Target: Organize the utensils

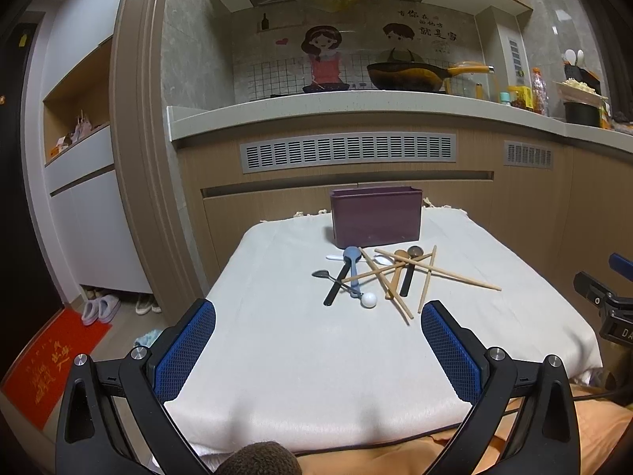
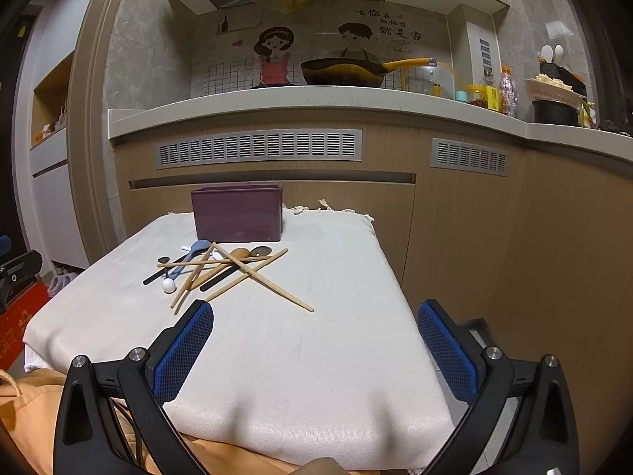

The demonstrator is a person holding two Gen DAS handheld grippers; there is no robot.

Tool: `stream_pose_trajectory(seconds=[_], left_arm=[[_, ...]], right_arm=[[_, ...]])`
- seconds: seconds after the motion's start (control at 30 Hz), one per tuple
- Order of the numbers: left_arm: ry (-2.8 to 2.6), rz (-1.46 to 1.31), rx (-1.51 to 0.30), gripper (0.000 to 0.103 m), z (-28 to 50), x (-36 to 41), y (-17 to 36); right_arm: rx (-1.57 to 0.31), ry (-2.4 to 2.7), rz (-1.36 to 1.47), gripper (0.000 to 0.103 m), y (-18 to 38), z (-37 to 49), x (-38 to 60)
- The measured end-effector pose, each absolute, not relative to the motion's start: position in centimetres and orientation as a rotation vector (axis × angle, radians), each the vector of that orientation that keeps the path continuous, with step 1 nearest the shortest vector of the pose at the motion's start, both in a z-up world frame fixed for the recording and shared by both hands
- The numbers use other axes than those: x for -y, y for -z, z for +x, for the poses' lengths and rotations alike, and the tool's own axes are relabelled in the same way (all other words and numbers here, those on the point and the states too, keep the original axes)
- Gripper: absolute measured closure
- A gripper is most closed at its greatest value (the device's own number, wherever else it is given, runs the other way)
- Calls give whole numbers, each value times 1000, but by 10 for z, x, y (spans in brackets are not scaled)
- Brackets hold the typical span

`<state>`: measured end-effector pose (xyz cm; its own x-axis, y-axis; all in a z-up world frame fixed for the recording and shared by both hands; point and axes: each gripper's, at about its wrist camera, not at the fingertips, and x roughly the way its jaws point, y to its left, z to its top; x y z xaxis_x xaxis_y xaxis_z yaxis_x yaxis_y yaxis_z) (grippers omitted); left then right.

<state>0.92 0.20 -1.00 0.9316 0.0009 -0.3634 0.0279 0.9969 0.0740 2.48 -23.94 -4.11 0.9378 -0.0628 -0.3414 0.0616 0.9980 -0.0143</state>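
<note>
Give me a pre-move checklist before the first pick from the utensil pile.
1. Left gripper open, nothing held: ok.
2. Right gripper open, nothing held: ok.
3. Purple bin upright on the white cloth, behind the pile: ok.
4. Bin inside free of contents: cannot tell, only the outer wall shows.
5. Utensils separated for a clean single grasp: not ok; wooden chopsticks cross the wooden spoons.
6. Blue spoon free of overlap: not ok, touches the black spoon.

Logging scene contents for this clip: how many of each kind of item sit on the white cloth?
Chopsticks: 4
Brown wooden spoons: 2
Blue spoon: 1
White spoons: 2
Black spoon: 1
Purple container: 1
Total: 11
</note>
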Motion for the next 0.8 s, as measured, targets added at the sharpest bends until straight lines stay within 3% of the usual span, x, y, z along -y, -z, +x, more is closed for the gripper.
stream_pose_trajectory(seconds=[0.8], left_arm=[[18, 80, -392, 0, 9, -2, 13]], right_arm=[[-374, 48, -6, 0, 42, 26, 239]])
